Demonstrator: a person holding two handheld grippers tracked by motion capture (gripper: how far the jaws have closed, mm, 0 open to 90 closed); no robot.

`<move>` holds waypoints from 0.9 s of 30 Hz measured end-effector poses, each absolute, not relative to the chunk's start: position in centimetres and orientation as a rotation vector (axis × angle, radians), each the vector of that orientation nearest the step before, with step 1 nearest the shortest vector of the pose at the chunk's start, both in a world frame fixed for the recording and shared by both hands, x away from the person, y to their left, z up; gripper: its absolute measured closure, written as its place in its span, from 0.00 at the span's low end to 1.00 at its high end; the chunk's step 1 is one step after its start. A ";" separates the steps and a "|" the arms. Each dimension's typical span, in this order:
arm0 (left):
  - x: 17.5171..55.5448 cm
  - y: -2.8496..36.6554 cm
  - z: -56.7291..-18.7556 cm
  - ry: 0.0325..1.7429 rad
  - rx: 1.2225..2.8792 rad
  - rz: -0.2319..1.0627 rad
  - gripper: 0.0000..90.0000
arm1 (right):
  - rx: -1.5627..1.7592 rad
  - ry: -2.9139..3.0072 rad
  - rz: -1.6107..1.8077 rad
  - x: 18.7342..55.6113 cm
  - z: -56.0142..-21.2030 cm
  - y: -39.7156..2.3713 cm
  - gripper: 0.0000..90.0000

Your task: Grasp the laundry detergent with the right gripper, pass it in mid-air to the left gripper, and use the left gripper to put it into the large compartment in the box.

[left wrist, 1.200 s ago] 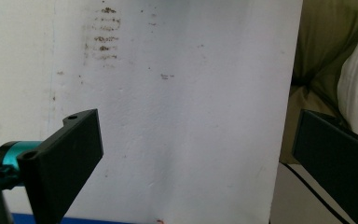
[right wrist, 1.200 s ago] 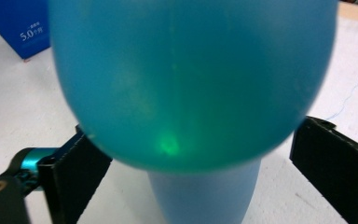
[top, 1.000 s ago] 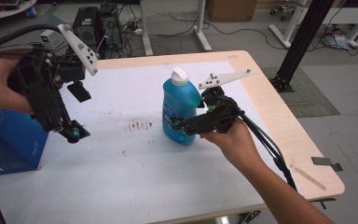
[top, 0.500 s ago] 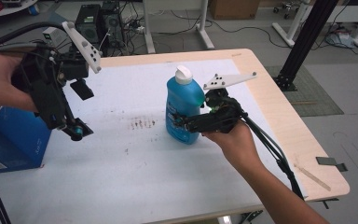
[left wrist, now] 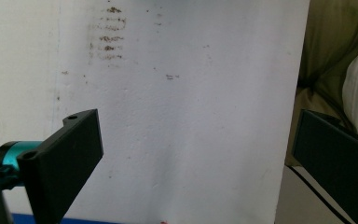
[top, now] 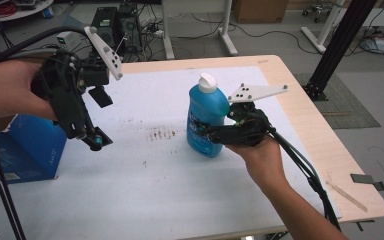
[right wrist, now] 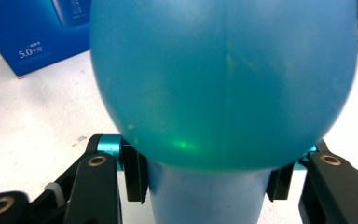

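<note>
- Right gripper (top: 206, 134) is clamping the blue bottle (top: 206, 117) low on its body; jaws have just been closing, and both pads are pressing its sides in the right gripper view (right wrist: 205, 179).
- The bottle is standing upright on the white sheet (top: 145, 190), right of centre on the table (top: 325, 145), white cap (top: 208, 82) on top.
- Right hand (top: 260, 157) is coming in from the bottom right, holding the gripper level.
- Left gripper (top: 96, 142) is hanging released above the sheet's left part, well apart from the bottle; jaws are standing wide with nothing between them in the left gripper view (left wrist: 196, 158).
- Brown smudges (top: 161, 133) are sitting on the sheet between the two grippers.
- Blue box (top: 27, 150) is sitting at the left table edge, under the left hand (top: 10, 95).
</note>
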State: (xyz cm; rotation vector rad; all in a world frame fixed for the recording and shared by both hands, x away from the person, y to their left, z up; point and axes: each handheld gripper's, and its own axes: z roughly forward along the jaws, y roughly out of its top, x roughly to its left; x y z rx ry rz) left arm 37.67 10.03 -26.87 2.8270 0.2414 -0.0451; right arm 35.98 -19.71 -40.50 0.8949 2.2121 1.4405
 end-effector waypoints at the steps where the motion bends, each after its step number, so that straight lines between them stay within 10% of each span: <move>1: 37.7 10.0 -26.8 0.242 2.823 -0.044 0.02 | 0.905 2.208 1.432 35.9 -40.4 -19.6 0.50; 27: 37.7 7.7 -22.7 0.059 2.825 -0.038 0.02 | 0.370 2.548 1.578 37.4 -34.1 -19.4 0.50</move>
